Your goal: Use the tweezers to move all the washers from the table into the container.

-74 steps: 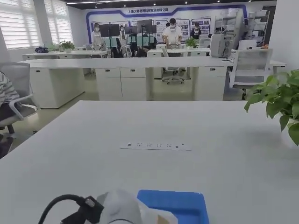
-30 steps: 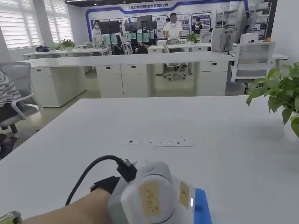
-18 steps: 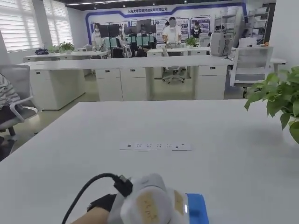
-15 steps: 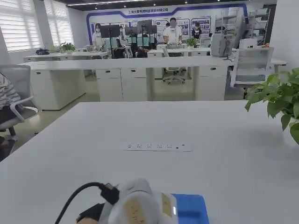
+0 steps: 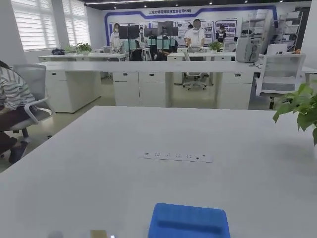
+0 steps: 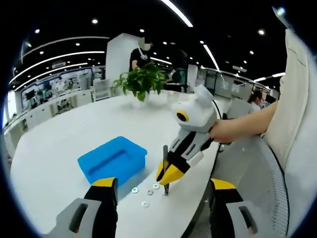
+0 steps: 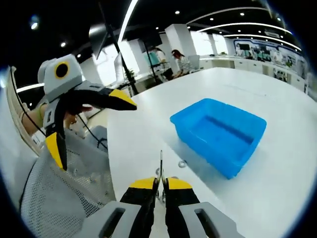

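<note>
Two R fingers (image 7: 143,184) clamp tweezers (image 7: 161,163); tips beside washers (image 6: 149,192).

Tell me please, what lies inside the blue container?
Inside the blue container I see only its bare floor, no washer. Its near wall covers a strip of the floor in the right gripper view, so that part is unknown. The washers lie on the table beside it.

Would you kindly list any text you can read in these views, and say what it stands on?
The sign above the posters: one line of Chinese characters, too small to read.
The posters: blurred, unreadable.
The blue container: no text.
</note>
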{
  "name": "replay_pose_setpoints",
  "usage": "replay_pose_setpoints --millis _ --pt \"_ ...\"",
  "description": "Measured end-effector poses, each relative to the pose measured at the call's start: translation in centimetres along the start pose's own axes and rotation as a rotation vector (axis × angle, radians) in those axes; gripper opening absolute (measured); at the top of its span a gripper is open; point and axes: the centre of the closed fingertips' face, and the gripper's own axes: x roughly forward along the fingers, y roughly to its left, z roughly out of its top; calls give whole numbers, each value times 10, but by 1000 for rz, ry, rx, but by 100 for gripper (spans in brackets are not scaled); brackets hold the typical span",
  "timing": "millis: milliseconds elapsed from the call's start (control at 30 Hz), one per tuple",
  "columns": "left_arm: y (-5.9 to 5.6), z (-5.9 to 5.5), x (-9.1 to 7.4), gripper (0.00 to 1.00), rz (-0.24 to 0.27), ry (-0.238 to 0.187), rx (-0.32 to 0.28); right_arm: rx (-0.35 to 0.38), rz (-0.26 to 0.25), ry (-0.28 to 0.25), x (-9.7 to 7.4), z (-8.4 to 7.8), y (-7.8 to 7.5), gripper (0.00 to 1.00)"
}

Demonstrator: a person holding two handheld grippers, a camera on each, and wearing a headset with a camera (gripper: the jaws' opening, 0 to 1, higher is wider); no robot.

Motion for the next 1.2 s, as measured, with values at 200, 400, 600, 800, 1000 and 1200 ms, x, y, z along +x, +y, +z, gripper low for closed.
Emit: replay_pose_setpoints --millis 200,400,600,800,1000,1200 --pt "17 6 -20 90 141 -149 -80 139 61 -33 -6 2 -5 3" --pt "30 30 -37 99 241 -315 -73 205 74 -66 -16 11 -13 3" --pt "44 14 -38 99 320 -252 -66 161 49 -88 -29 31 -17 3" --pt "47 12 -42 99 341 -240 -41 94 24 -112 -41 60 -23 3" --pt "55 13 -50 99 389 -252 -30 24 -2 -127 -44 87 -24 3" --pt "61 12 -53 99 410 -259 -46 -3 -35 -125 -36 98 -39 3"
